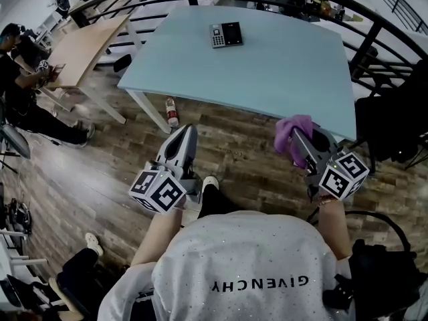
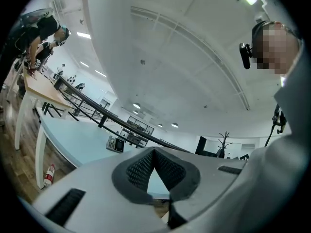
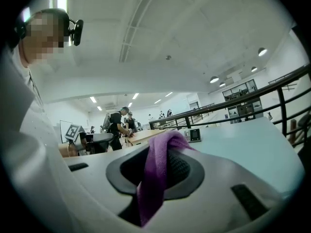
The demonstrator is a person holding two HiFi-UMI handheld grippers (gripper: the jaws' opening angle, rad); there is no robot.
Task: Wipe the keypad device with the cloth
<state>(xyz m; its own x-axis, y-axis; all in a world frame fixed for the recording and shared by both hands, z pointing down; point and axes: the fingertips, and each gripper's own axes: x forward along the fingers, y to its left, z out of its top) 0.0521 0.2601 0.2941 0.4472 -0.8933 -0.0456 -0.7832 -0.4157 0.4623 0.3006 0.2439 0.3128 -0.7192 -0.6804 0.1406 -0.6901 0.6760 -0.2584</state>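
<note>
Far left: a seated person (image 1: pixel 20 65) bends over a wooden table (image 1: pixel 83 45), well apart from the work area.

Floor, beside the near-left leg of the pale blue table (image 1: pixel 281 72): a small bottle (image 1: pixel 172 111) lies on the wood planks.

Left gripper (image 1: pixel 183 134): forearm stretched forward from the torso, tool held low over the floor, nose aimed at the table's near edge, marker cube toward the wearer. Its own view shows the jaw tips meeting (image 2: pixel 154 152), nothing gripped; only a small triangular gap shows behind the tips.

Keypad device (image 1: pixel 226 34): flat on the table top toward the far edge, slightly left of centre, well apart from both tools. It is also seen small in the left gripper view (image 2: pixel 115 143) and the right gripper view (image 3: pixel 195 135).

Right gripper (image 1: pixel 295 134): forearm likewise extended, tool angled up-left toward the table's near edge, just short of it. Jaws (image 3: pixel 165 147) are clamped on the purple cloth (image 3: pixel 154 178), which bunches over the tips (image 1: pixel 292 134) and hangs down between the pads.
</note>
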